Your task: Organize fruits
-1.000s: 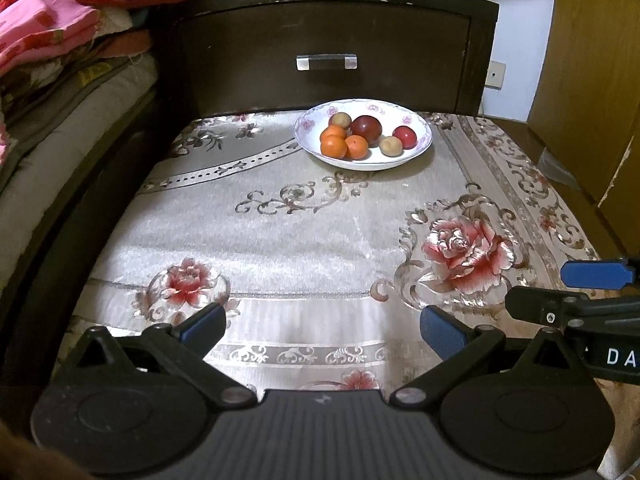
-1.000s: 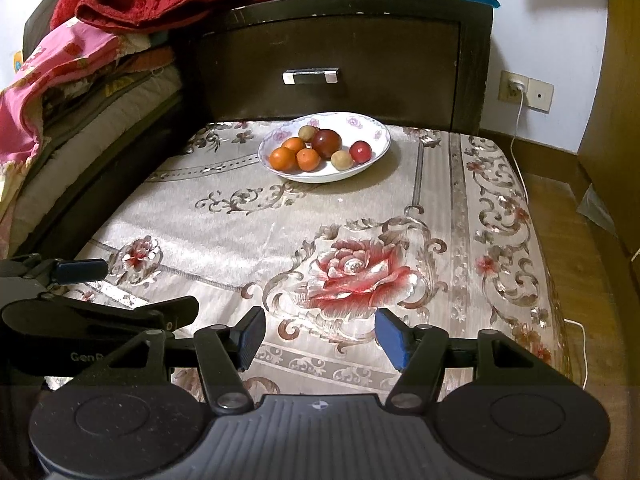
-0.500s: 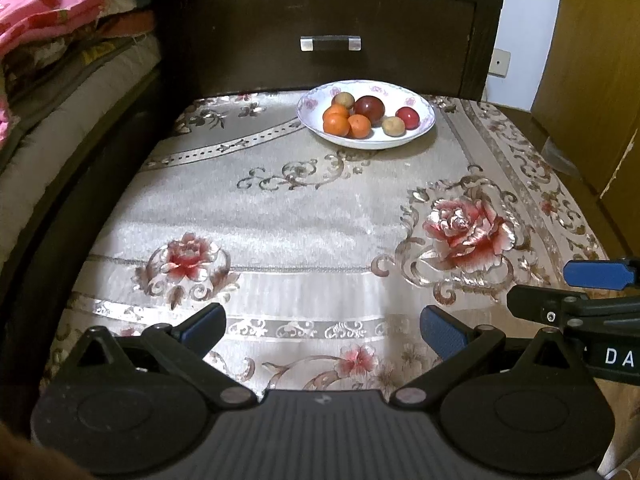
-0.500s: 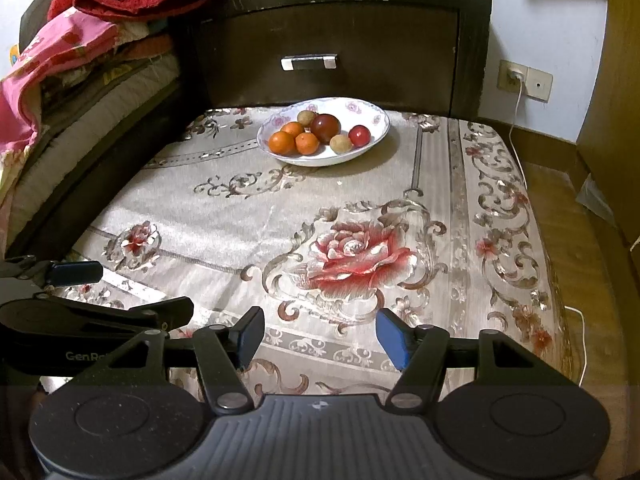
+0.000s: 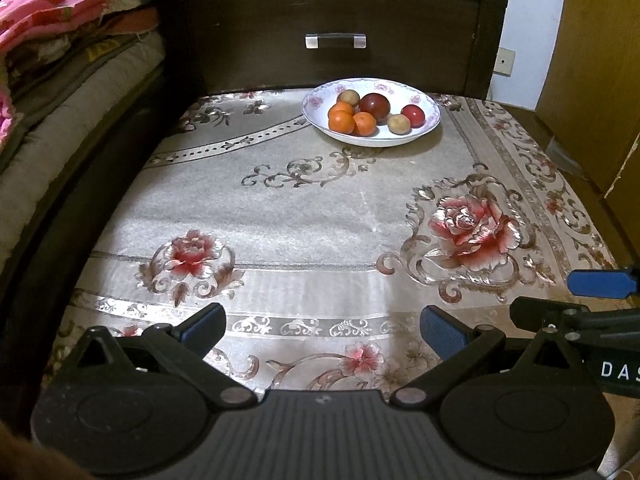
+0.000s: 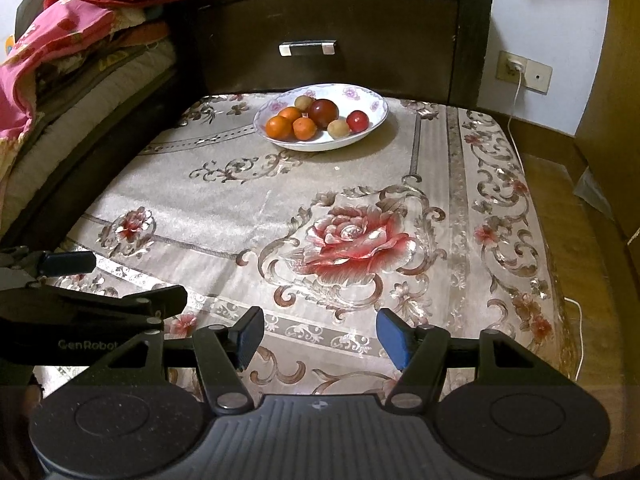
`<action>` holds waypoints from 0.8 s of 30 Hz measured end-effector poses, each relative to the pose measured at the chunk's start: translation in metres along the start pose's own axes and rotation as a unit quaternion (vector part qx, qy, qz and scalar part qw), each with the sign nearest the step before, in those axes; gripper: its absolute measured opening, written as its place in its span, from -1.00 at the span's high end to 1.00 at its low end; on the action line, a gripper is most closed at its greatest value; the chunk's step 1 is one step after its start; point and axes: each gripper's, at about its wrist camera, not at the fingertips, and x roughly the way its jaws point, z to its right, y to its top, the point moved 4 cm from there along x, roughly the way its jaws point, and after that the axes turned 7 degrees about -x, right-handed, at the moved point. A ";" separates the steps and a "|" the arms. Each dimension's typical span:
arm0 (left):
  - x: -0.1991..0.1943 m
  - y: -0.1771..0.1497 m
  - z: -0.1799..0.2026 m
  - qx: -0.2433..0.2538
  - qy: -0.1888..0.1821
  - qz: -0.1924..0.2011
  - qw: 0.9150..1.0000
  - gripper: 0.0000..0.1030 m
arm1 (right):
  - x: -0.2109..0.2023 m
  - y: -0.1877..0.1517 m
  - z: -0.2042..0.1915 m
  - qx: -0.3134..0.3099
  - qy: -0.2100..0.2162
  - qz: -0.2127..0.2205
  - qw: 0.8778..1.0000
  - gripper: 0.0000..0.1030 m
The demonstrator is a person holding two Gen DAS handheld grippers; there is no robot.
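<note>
All 7 fruits (image 5: 370, 114) lie in the bowl (image 5: 430, 120) at 12 o'clock; both grippers (image 5: 323, 326) (image 6: 320, 334) gape wide, empty, task seemingly finished.

Right tool (image 5: 600, 300) cut off by frame edge; third orange (image 5: 341, 107) half hidden

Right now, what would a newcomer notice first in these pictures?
First the white bowl of fruit at the far end of the table, in front of a dark drawer: oranges, a dark red fruit, small tan ones. Then the big red rose on the tablecloth. Both tools, left and right, hang open and empty at the near edge.
</note>
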 end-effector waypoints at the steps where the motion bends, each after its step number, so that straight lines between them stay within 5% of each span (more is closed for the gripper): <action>1: 0.000 0.000 0.000 0.000 0.001 0.000 1.000 -1.00 | 0.000 0.000 0.000 0.000 0.000 0.000 1.000 -0.16; 24: 0.002 -0.001 0.001 0.004 0.007 0.001 1.000 -1.00 | 0.004 -0.001 0.000 0.000 -0.001 -0.007 1.000 -0.17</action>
